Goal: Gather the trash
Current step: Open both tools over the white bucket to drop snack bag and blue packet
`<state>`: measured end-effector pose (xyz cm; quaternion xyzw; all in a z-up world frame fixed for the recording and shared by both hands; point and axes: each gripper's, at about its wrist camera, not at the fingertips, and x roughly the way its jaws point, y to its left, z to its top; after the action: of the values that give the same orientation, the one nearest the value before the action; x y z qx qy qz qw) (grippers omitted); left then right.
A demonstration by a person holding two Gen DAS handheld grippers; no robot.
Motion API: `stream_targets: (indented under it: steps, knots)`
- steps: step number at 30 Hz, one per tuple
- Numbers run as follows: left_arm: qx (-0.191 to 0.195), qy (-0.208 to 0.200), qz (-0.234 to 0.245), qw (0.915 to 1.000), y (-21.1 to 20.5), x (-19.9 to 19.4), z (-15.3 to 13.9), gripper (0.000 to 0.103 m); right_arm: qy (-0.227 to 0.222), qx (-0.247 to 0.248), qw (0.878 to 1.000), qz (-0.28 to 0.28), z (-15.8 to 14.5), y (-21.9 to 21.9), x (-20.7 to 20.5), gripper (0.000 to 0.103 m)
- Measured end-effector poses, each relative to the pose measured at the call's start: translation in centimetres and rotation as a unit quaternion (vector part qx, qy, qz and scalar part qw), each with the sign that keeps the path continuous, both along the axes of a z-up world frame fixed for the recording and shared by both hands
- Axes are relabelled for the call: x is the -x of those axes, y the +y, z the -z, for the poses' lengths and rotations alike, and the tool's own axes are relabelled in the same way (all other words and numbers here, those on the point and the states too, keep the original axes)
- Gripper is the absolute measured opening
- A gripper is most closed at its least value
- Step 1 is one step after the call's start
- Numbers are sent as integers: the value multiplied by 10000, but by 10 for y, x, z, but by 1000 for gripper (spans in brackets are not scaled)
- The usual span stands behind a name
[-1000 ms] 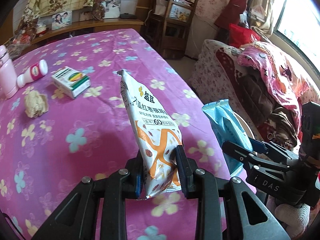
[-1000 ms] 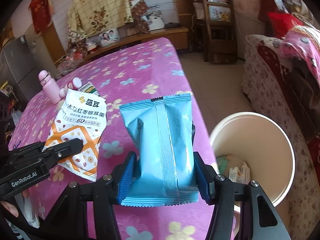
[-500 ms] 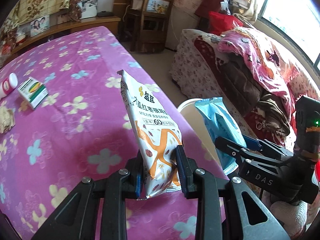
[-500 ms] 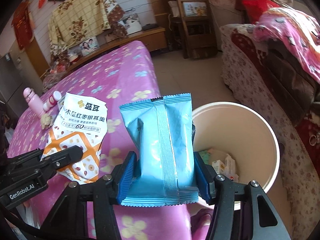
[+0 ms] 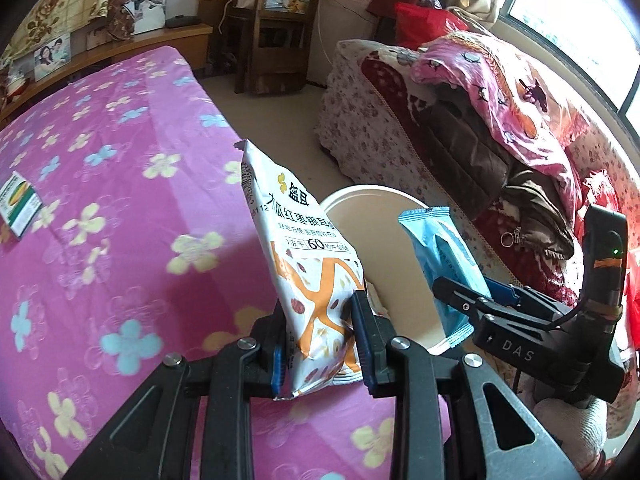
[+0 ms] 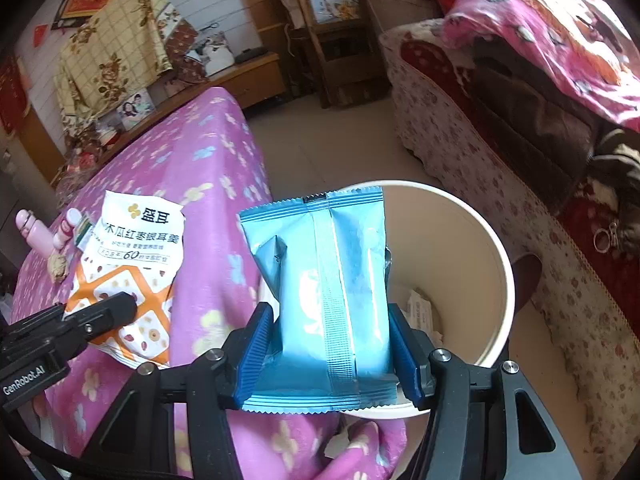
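Beside the cream round plastic bin (image 6: 496,280), you are holding two packets upright. Your left gripper (image 5: 320,340) is clamping the bottom of a white-and-orange printed snack pouch (image 5: 304,272), its blue-padded fingers (image 5: 362,336) closed narrowly on it, just left of the bin's rim and over the edge of the pink flowered tablecloth (image 5: 120,220). Your right gripper (image 6: 332,352) is gripping a light blue foil packet (image 6: 324,288) with its fingers spread wider, the packet hanging over the bin's near rim. Paper scraps (image 6: 420,312) are lying inside the bin.
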<state>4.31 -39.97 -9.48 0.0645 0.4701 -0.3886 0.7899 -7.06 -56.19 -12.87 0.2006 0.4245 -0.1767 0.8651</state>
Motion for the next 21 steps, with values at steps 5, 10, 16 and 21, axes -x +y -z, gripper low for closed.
stream_targets:
  steps: [5, 10, 16, 21]
  knots:
    - [8, 129, 125, 9998, -18, 1, 8, 31, 99, -56, 9999, 108, 11, -12, 4, 60]
    - [55, 299, 268, 9992, -35, 1, 13, 31, 216, -135, 9992, 312, 24, -26, 7, 62]
    - [218, 447, 318, 9983, -41, 1, 14, 69, 308, -345, 9969, 631, 37, -50, 9, 74]
    - [150, 397, 291, 9987, -38, 0, 14, 69, 299, -404, 9963, 698, 37, -52, 14, 74]
